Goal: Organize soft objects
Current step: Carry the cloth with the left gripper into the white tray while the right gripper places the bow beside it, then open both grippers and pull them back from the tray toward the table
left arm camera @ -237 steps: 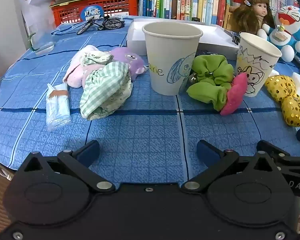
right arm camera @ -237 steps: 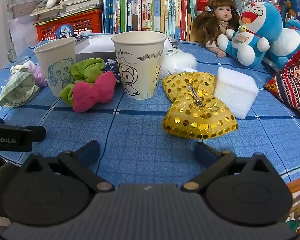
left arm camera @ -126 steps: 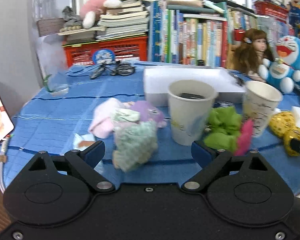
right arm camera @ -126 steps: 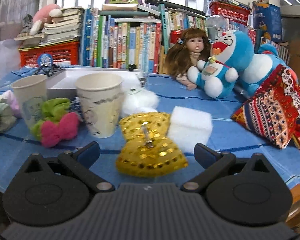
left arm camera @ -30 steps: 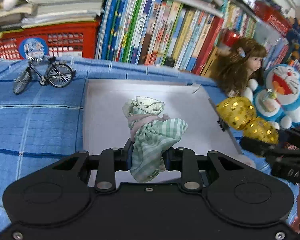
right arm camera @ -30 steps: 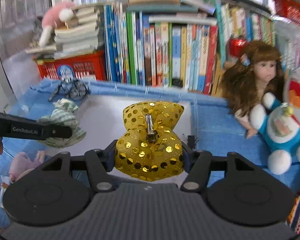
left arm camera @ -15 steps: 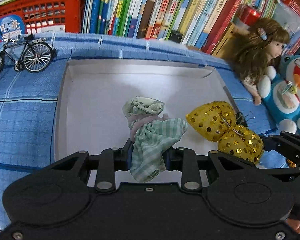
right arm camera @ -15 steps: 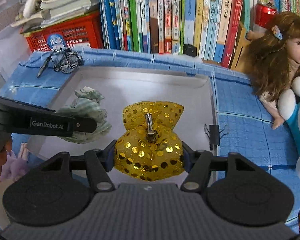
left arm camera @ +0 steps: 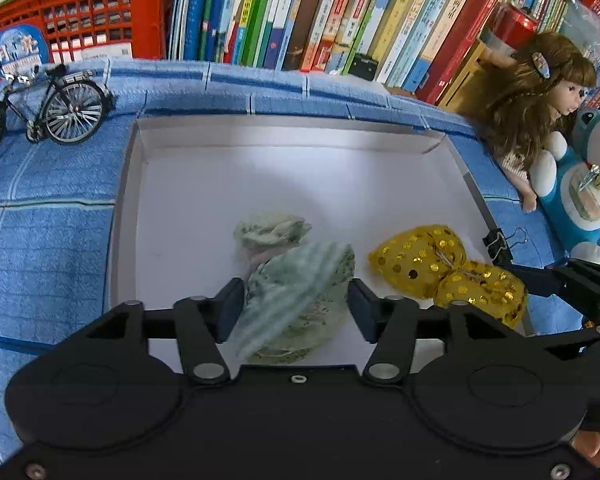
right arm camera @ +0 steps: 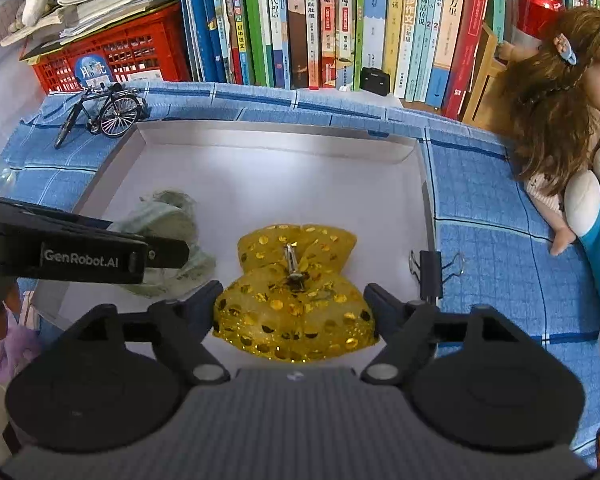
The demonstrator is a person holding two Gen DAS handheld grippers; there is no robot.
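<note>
A shallow white box (left arm camera: 188,184) lies on the blue checked cloth. My left gripper (left arm camera: 296,304) is over its near part, jaws parted on either side of a green checked cloth bundle (left arm camera: 296,280), which looks blurred and rests low in the box. My right gripper (right arm camera: 294,304) is over the box's near right part (right arm camera: 260,184), jaws parted around a gold sequin bow (right arm camera: 296,288). The bow also shows in the left wrist view (left arm camera: 440,268), and the bundle in the right wrist view (right arm camera: 168,220).
A model bicycle (left arm camera: 48,108) stands left of the box. A row of books (right arm camera: 340,24) and a red crate (left arm camera: 72,32) line the back. A doll (right arm camera: 568,92) and a blue plush toy (left arm camera: 588,196) sit at the right. A black binder clip (right arm camera: 432,268) lies by the box's right wall.
Both grippers have lowered into the box and their jaws have opened. The cloth bundle and the gold bow, squeezed half a second ago, now sit loose between the jaws.
</note>
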